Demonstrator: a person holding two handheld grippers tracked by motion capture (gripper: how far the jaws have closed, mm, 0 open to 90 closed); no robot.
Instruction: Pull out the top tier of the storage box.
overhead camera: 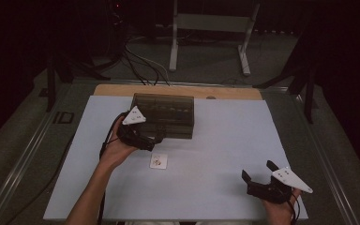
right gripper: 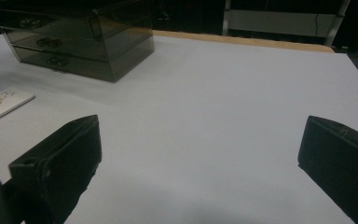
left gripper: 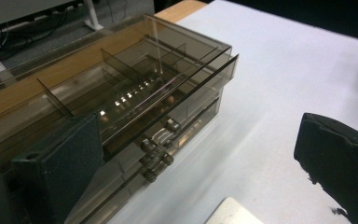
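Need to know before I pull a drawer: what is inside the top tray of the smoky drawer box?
The drawer box shows thin dividers in its top tray and no items between them that I can make out. The left gripper is open at its front; the lower drawers' contents are too dark to tell.

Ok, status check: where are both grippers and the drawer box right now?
Left gripper open at the smoky drawer box, jaws by its handles. Right gripper open, holding nothing, on the white mat. Small card lies below the box.
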